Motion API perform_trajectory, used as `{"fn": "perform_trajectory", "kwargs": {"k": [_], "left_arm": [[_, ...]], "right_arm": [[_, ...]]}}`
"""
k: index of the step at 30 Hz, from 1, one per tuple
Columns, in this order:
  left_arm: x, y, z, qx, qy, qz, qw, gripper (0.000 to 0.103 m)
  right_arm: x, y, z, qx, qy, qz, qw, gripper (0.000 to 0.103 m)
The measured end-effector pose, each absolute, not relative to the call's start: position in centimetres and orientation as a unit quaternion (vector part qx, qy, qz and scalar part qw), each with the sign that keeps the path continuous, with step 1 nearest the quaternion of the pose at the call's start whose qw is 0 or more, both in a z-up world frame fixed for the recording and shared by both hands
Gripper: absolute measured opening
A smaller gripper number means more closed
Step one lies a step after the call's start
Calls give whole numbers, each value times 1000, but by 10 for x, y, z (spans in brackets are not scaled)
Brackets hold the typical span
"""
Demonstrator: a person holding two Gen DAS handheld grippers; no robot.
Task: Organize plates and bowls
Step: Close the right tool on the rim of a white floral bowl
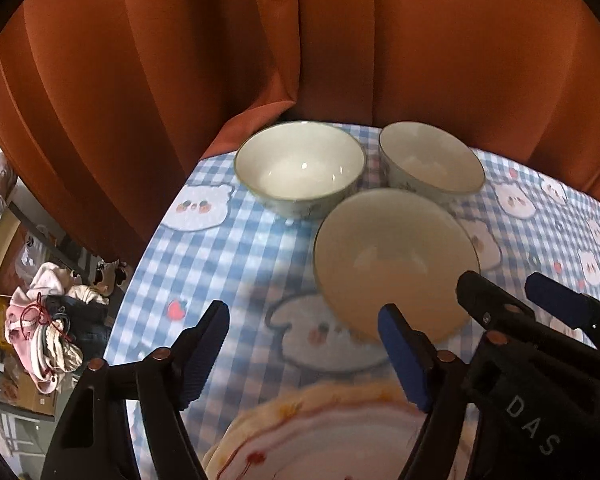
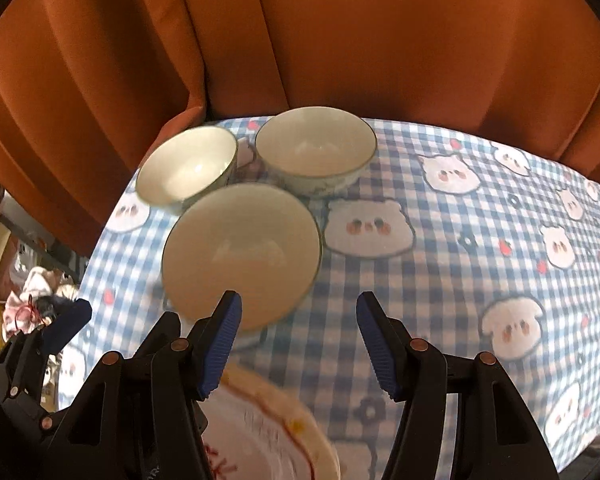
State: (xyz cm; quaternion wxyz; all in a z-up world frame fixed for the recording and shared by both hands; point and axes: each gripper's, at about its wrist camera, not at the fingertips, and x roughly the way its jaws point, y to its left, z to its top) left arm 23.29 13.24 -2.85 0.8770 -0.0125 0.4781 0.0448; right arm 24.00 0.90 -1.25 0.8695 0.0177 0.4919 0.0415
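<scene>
The three bowls [image 1: 300, 168] looked like glazed ceramic, smooth and glossy, with bright glints inside. The plate [image 1: 320, 440] was glossy ceramic too. A soft, matt cloth [image 2: 440, 280] covered the worktop. The curtain [image 1: 380, 40] behind was matt woven fabric. The left gripper [image 1: 304, 354] was matt black plastic with ribbed blue rubbery pads [image 1: 404, 360] and coppery metal rivets.

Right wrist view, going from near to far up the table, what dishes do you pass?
Plate with red and yellow rim → nearest bowl → the two far bowls, left and right, by the orange curtain.
</scene>
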Motion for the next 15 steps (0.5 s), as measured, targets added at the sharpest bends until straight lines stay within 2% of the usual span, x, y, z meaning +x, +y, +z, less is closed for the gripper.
{"fn": "perform_trajectory", "kwargs": {"k": [3, 6, 9, 12, 15], "left_arm": [[250, 128, -35, -8, 482, 51, 875, 74], [264, 125, -44, -12, 489, 52, 871, 68], [277, 122, -53, -13, 497, 50, 866, 61], [286, 122, -62, -18, 505, 50, 862, 48], [292, 122, -70, -20, 516, 46, 855, 40]], "right_arm": [[262, 7, -19, 19, 492, 41, 870, 63], [280, 5, -29, 23, 499, 41, 865, 60], [294, 5, -38, 20, 506, 41, 861, 53], [304, 3, -47, 21, 512, 40, 858, 44], [310, 3, -55, 21, 521, 45, 852, 33]]}}
